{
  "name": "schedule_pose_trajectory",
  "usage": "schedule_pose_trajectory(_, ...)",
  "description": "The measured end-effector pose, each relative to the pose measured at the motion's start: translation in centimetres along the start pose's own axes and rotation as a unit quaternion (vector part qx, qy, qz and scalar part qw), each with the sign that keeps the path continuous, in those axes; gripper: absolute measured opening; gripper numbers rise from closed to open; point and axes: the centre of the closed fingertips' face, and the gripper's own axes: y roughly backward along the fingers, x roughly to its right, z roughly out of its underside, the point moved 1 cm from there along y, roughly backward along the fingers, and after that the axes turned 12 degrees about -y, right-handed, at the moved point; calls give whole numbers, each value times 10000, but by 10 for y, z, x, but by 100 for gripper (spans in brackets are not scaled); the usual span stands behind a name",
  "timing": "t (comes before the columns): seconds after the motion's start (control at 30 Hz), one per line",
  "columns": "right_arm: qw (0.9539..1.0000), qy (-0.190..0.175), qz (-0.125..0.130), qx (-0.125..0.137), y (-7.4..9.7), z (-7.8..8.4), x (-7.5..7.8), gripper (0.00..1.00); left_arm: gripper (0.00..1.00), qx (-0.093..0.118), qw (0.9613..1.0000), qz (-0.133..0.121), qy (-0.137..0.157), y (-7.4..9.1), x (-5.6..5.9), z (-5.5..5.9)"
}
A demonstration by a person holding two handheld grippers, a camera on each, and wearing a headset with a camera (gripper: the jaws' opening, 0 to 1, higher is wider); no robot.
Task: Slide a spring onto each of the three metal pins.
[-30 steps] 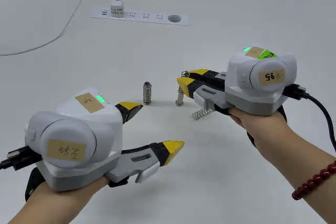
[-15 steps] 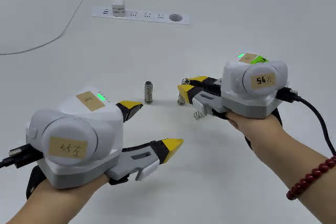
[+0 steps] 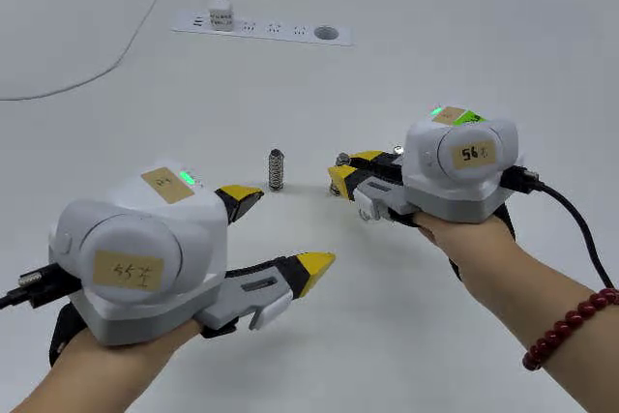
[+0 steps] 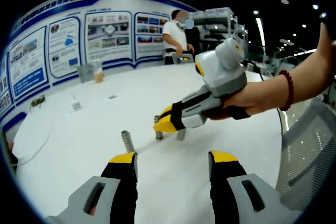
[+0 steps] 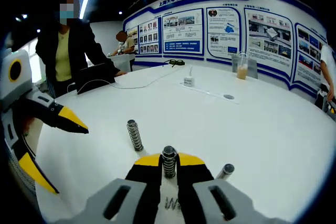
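Observation:
A metal pin wearing a spring (image 3: 277,169) (image 5: 134,134) (image 4: 127,141) stands upright on the white table. To its right, my right gripper (image 3: 344,178) (image 5: 168,164) is shut on a second spring (image 5: 168,161) that sits upright between its yellow tips, seemingly on a pin. A bare pin (image 5: 226,170) leans just to the right of those jaws. A loose spring (image 5: 169,203) lies under the right gripper. My left gripper (image 3: 280,231) (image 4: 173,162) hangs open and holds nothing, nearer me and left of the pins.
A white power strip (image 3: 261,28) with a plugged charger and cable lies at the table's far side. People stand beyond the table in both gripper views. White tabletop (image 3: 387,336) stretches around the pins.
My right gripper has come down and slightly toward me, so its jaws now cover the middle pin and most of the loose spring. The left gripper has stayed put.

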Motion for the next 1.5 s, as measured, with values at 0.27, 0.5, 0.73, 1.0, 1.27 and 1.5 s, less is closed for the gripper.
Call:
schedule_pose_trajectory(0.27, 9996, -265, -45, 47, 7, -4, -6, 20, 53, -55, 10000, -14, -57, 0, 0, 2)
schedule_pose_trajectory(0.5, 9974, -674, -159, 223, 17, -17, -11, 30, 52, -72, 9999, -1, -112, -2, 0, 1)
schedule_pose_trajectory(0.73, 9968, -713, -224, 271, 31, -23, -13, 40, 51, -60, 9998, 40, -162, -5, 1, -2)
schedule_pose_trajectory(1.0, 9952, -893, -163, 364, 52, -28, -9, 46, 49, -79, 9993, 161, -330, -19, 3, -4)
schedule_pose_trajectory(1.27, 9959, -823, -28, 380, 72, -21, 6, 47, 47, -192, 9986, 279, -413, -36, 6, -1)
schedule_pose_trajectory(1.5, 9960, -763, -45, 454, 88, -14, 13, 49, 46, -232, 9979, 370, -476, -51, 9, 1)
